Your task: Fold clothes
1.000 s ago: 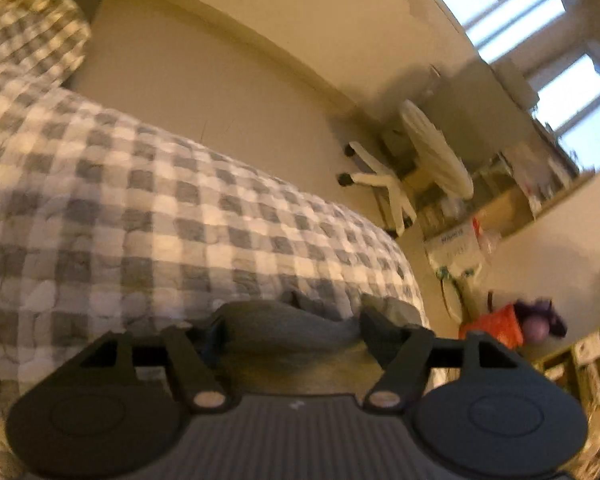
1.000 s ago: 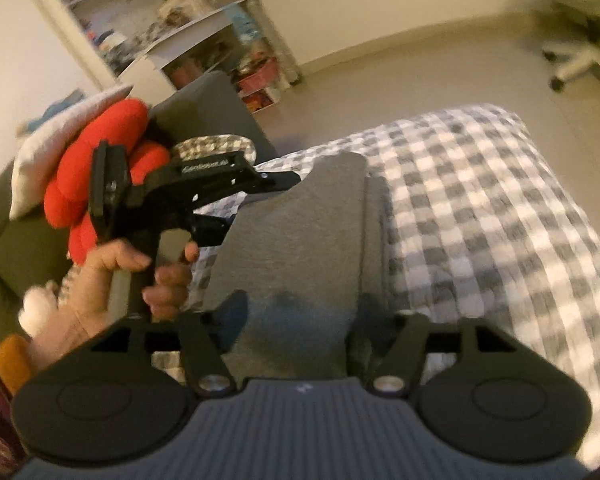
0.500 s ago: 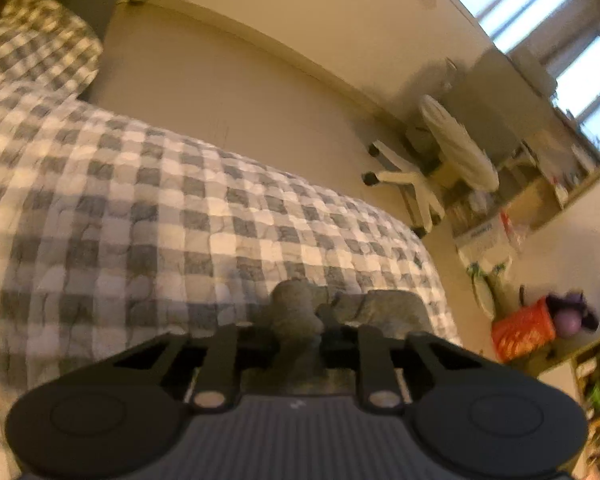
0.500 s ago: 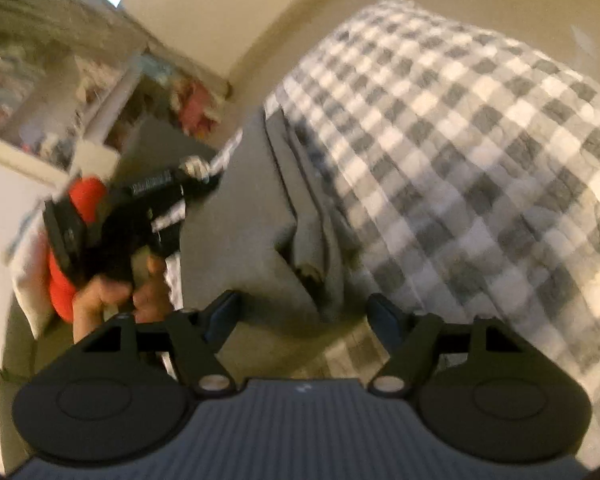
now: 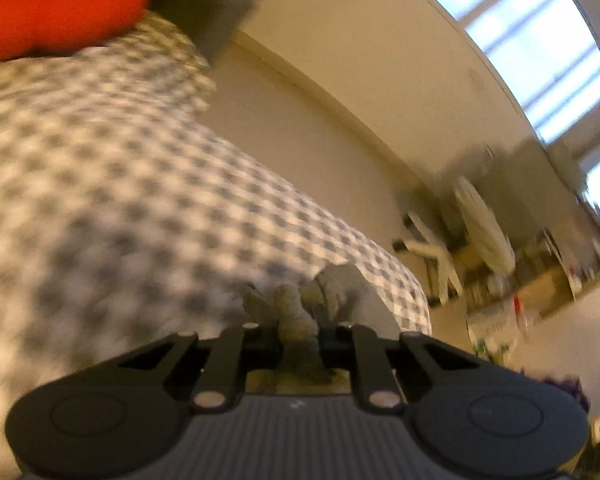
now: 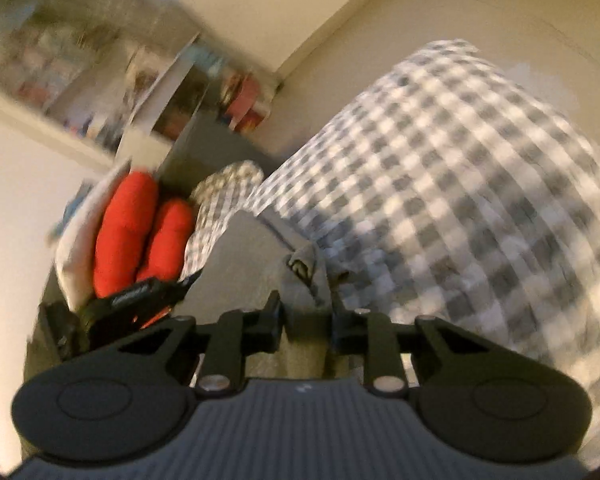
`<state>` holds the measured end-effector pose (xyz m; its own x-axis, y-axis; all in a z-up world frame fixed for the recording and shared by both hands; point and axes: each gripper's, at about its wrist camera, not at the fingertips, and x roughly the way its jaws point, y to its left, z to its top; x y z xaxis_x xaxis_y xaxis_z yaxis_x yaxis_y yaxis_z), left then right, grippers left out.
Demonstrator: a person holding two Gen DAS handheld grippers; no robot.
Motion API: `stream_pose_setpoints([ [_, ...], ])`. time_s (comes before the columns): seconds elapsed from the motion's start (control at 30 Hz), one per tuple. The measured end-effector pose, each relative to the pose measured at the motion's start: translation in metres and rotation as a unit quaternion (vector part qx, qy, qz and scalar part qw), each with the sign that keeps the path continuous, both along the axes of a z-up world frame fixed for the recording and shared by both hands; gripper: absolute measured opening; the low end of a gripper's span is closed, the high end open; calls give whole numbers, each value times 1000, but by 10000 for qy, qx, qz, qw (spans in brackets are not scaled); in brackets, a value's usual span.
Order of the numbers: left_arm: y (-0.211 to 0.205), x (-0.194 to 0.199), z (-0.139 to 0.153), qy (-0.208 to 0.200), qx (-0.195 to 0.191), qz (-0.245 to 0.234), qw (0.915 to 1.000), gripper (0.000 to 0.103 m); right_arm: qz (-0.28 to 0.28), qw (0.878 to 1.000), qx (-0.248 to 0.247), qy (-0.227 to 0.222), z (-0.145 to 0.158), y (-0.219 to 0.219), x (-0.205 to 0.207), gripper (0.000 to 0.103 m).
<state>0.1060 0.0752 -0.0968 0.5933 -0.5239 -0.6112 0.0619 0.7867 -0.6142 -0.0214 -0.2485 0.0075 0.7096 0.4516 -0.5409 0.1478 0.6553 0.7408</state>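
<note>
Right wrist view: checked bed cover (image 6: pixel 460 184), blurred, fills the right side. Grey garment (image 6: pixel 240 264) spread on the bed, long axis running away from the camera toward the red cushion (image 6: pixel 124 232) and headboard end; near edge bunched up and pinched between the jaws of the right gripper (image 6: pixel 306 320), jaws narrow, clamped on the fold. Left gripper (image 6: pixel 140 300) seen at left, at the garment's far-left edge; jaw state not clear from here.

Left wrist view: same checked bed cover (image 5: pixel 120 200), blurred; grey garment (image 5: pixel 296 312) crumpled into a ridge between the left gripper's (image 5: pixel 298 344) jaws, narrow, holding cloth; the rest trails forward toward the bed's foot. White chair (image 5: pixel 460 236) on the floor beyond.
</note>
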Motion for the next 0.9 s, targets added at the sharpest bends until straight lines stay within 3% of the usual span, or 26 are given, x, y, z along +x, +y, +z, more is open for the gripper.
stream_pose_setpoints([
  [0.1, 23, -38, 1, 189, -174, 504, 9984, 14, 509, 9981, -340, 11, 12, 12, 15, 25],
  [0.2, 38, -68, -5, 257, -77, 778, 9966, 14, 840, 9939, -715, -18, 18, 32, 29, 24],
  [0.4, 43, -86, -30, 244, 733, 496, 9958, 17, 990, 9865, -1304, 52, -12, 65, 37, 27],
  [0.47, 50, -89, -22, -50, 1003, 559, 9934, 20, 906, 9820, -1653, 80, -23, 74, 33, 36],
  [0.57, 50, -97, 3, -878, 1488, 528, 9835, 37, 708, 9757, -2071, -128, -24, 77, 19, 47],
  [0.7, 31, -101, 22, -1635, 1660, -205, 9723, 37, 405, 9693, -2334, -657, -5, 82, 5, 47],
  [0.9, -26, -91, -2, -1927, 1887, -1542, 9505, 31, 695, 9356, -3220, -1270, -6, 125, -7, 47],
])
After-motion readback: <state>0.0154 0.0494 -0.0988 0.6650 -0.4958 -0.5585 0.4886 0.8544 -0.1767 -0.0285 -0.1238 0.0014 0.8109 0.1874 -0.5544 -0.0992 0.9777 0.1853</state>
